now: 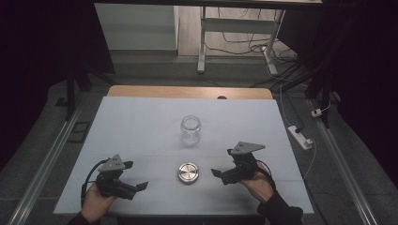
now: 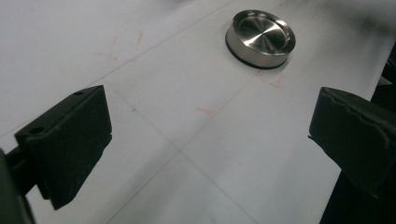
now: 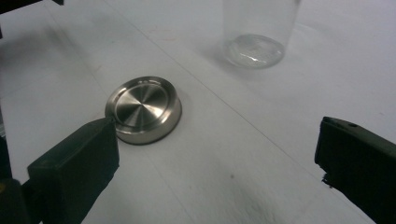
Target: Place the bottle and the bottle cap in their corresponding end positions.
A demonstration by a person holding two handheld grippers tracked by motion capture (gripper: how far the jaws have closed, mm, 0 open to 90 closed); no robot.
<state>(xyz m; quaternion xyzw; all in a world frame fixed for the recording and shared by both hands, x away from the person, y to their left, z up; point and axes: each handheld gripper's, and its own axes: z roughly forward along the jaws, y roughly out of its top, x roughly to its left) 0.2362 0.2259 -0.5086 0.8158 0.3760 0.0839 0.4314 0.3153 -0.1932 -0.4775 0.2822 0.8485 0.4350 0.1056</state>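
Between the two grippers, on the white desk (image 1: pixel 141 122), lay a round metal lid (image 1: pixel 188 172), flat and with its hollow side up. The left gripper (image 1: pixel 141 186) was held low near the front edge of the desk, and its fingers (image 2: pixel 70 144) stood wide apart with nothing between them; the lid (image 2: pixel 260 38) was ahead of them and a little toward the right finger, well apart from both. The right gripper (image 1: pixel 217 172) pointed at the lid from the other side. Its fingers (image 3: pixel 74 172) were also wide and held nothing. The lid (image 3: pixel 143 109) was just beyond the tip of its left finger, very near. Farther ahead, between these fingers, a clear glass jar (image 3: pixel 257 32) stood upright and open (image 1: pixel 190 130).
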